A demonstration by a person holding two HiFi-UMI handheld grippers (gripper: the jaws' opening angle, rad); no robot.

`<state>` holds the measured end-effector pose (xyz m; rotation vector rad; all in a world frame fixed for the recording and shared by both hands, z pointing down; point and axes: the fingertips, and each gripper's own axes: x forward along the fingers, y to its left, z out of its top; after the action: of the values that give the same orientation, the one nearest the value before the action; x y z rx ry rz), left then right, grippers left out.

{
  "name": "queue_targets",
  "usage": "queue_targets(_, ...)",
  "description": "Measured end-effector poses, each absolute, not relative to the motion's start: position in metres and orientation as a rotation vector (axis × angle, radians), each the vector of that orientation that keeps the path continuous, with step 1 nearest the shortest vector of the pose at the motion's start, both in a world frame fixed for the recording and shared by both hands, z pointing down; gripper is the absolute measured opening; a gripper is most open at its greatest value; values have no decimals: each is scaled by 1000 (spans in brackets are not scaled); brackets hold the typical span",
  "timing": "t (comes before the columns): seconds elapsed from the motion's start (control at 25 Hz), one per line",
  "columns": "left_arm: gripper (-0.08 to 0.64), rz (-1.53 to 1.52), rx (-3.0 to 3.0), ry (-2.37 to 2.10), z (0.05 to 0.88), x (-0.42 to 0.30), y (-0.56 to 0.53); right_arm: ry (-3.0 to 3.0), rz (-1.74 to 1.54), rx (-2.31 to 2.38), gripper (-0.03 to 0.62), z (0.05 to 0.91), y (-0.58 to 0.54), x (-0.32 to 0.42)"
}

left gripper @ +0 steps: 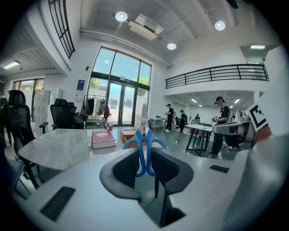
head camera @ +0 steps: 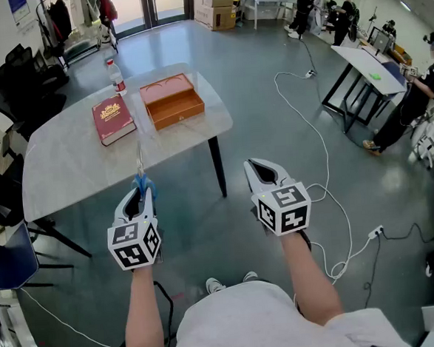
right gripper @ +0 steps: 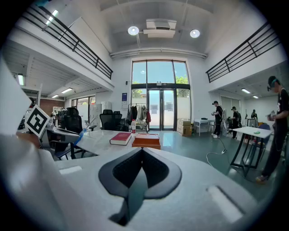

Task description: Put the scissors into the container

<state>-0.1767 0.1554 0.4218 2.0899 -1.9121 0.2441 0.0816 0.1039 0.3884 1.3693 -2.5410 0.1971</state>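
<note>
My left gripper (head camera: 140,198) grips the blue-handled scissors (left gripper: 145,151) by the handles. I judge them light, stiff and prone to pivot. My right gripper (head camera: 264,172) is clenched and empty.

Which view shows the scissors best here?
The left gripper view: the scissors sit close up, blue handles clamped between its jaws. The head view shows them small, blades pointing ahead of the left gripper toward the table. The right gripper view catches only a blue sliver at far left.

Head view steeply down; gripper views low, level; all share table (head camera: 68,161).
</note>
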Motion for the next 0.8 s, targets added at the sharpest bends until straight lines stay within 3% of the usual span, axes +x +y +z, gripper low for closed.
queue_targets(0.8, 80, 321, 2091, -1891, 436, -178, 100, -2563, 266, 1355, 5, 410, 45, 73)
